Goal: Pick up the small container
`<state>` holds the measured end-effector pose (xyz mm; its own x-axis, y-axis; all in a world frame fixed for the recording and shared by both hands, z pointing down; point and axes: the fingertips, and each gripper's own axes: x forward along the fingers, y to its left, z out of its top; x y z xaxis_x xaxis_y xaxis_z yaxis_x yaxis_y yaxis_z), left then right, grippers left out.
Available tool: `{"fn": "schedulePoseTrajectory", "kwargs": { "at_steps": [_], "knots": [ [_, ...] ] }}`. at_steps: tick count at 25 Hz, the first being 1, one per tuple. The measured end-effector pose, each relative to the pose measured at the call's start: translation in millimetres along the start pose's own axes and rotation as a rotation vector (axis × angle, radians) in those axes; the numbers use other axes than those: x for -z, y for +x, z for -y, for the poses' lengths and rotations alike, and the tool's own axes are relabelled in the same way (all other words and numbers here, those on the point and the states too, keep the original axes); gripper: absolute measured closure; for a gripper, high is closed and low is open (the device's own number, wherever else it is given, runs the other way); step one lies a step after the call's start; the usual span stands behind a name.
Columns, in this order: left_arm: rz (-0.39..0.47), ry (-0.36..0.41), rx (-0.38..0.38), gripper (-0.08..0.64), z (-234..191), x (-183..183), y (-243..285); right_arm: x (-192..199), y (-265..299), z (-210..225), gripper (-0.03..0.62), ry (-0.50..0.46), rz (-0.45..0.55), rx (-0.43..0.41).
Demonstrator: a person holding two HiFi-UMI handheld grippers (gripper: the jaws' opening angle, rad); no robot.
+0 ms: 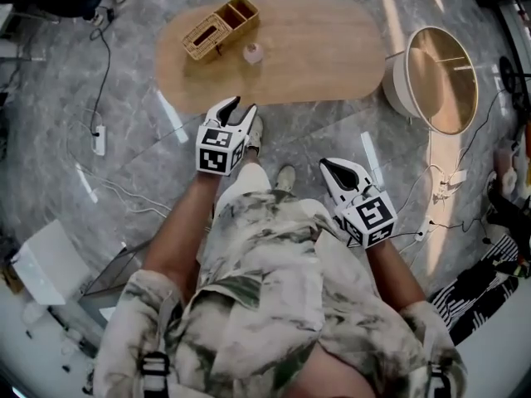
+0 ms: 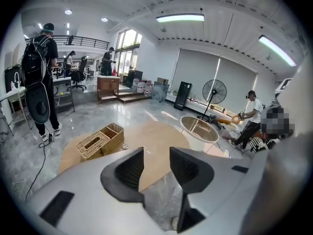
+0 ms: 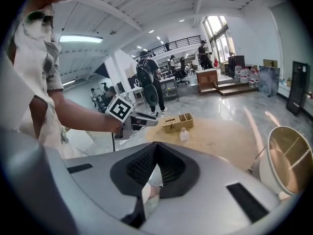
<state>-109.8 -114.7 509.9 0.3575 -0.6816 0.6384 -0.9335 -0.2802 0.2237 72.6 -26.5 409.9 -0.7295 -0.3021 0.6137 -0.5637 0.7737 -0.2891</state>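
The left gripper (image 1: 241, 109) hangs released, its jaws standing apart with nothing between them, and it is held over the floor (image 1: 166, 152) short of the desk (image 1: 315, 52). The right gripper (image 1: 332, 169) is clenched on nothing, its jaws pressed together, and it is lower and nearer to the person's body. The small container (image 1: 253, 53) stands upright on the desk, just beside the wicker basket (image 1: 220, 27) and well apart from both grippers. It is untouched, so I judge that the pick has not yet begun. The main risk, as I see it, is the approach. The container looks small and probably light, and it stands free, so a jaw that arrives a little off centre could tip it over or push it against the basket. The basket so near on one side also leaves less room for a jaw there. If the right gripper is chosen, it must open first, or it will only strike the container. Some things are hard to make out. The container is very small in every view, so I cannot tell its cap, its material or whether it is full. In the left gripper view it shows only as a small speck next to the left jaw. The inside of the basket is not readable.
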Motion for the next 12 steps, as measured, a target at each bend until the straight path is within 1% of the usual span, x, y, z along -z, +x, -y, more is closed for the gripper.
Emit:
{"fn": "schedulePoseTrajectory", "kwargs": {
  "at_steps": [6, 10, 12],
  "knots": [
    [-0.022, 0.034, -0.008, 0.380, -55, -7, 68, -1, 45, 28, 0.572, 0.037, -0.065, 0.019],
    [-0.045, 0.055, -0.009, 0.380, -83, -3, 112, 0, 73, 45, 0.572, 0.063, -0.105, 0.023],
    [-0.073, 0.059, -0.004, 0.380, -92, 2, 130, -1, 85, 52, 0.572, 0.072, -0.119, 0.020]
  ]
}}
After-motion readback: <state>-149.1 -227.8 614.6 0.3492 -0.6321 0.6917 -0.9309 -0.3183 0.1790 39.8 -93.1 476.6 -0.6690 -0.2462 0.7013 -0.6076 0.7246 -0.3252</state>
